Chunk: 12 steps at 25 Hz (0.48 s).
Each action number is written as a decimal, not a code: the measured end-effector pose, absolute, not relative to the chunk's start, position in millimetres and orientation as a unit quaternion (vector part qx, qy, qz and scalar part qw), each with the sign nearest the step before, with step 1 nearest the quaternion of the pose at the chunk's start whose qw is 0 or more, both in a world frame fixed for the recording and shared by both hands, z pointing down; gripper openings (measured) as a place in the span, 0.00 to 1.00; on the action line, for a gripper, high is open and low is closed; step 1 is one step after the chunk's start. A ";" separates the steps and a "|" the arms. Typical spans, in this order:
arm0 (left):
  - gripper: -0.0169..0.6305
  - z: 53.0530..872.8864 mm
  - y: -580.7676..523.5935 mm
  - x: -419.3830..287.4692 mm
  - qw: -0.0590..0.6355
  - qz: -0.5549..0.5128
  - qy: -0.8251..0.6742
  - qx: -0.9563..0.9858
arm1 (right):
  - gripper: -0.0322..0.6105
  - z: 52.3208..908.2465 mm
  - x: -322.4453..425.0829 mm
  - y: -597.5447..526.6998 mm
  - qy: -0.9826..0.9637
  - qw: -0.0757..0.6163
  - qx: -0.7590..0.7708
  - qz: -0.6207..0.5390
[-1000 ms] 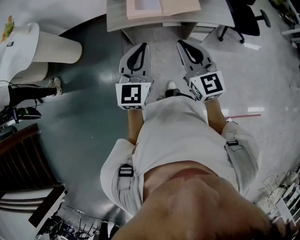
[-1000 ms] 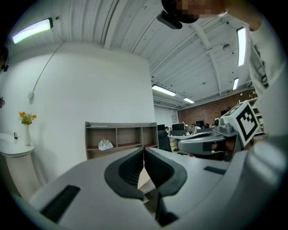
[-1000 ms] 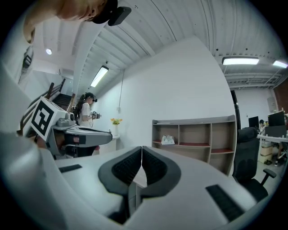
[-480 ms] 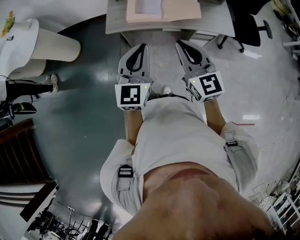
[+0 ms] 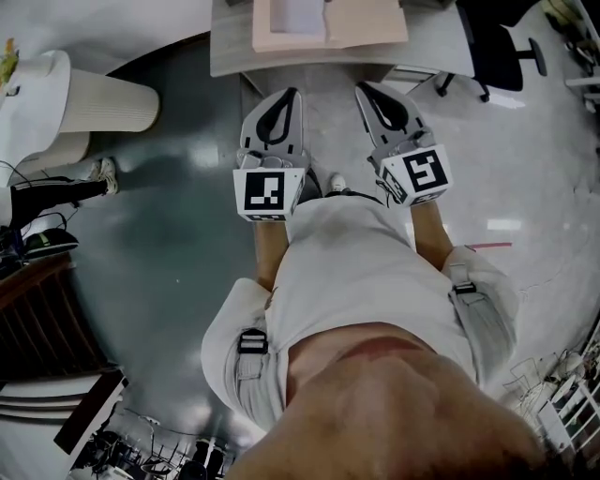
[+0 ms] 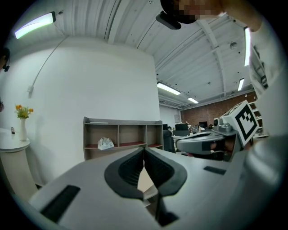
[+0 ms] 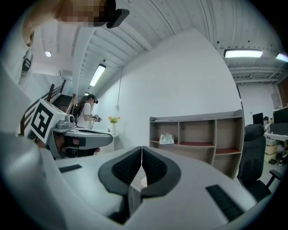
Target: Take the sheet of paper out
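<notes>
1. While standing before a grey desk (image 5: 232, 42), a person is holding a two-jaw gripper in each hand, both pointing level at the desk's near edge.
2. The left gripper (image 5: 292, 92) is keeping its jaws clenched, the dark pads (image 6: 135, 167) meeting at the tips and gripping nothing.
3. The right gripper (image 5: 360, 86) is doing likewise, its ribbed pads (image 7: 153, 166) pressed together tip to tip and empty.
4. The sheet of paper (image 5: 296, 14) is lying on a pinkish folder (image 5: 361, 21) on the desk, ahead of both grippers and apart from them.
5. An open wooden shelf unit (image 6: 122, 134) is standing against the white wall beyond, with a crumpled white bundle (image 6: 105, 143) sitting on one shelf.
6. A black office chair (image 5: 495, 39) is waiting at the desk's right end.
</notes>
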<state>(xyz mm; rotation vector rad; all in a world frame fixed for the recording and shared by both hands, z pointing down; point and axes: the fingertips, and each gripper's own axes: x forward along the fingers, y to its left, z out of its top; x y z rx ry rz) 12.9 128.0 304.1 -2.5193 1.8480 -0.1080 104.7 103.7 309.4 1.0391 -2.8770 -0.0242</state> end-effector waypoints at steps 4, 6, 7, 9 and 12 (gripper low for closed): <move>0.06 307.4 103.0 -6.5 0.004 -0.032 0.578 -0.816 | 0.08 312.4 84.4 83.0 -0.935 0.048 0.352 -0.007; 0.06 307.6 90.8 -16.2 0.004 -0.031 0.571 -0.821 | 0.08 313.4 74.0 72.7 -0.933 0.052 0.356 -0.009; 0.06 307.0 84.6 -21.8 0.005 -0.031 0.567 -0.823 | 0.08 313.3 68.2 67.2 -0.932 0.053 0.360 -0.009; 0.06 305.2 73.0 -35.0 0.006 -0.031 0.561 -0.827 | 0.08 311.7 55.3 57.1 -0.929 0.054 0.366 -0.010; 0.06 301.9 58.2 -53.6 0.009 -0.029 0.552 -0.833 | 0.08 308.1 38.1 45.3 -0.925 0.054 0.375 -0.014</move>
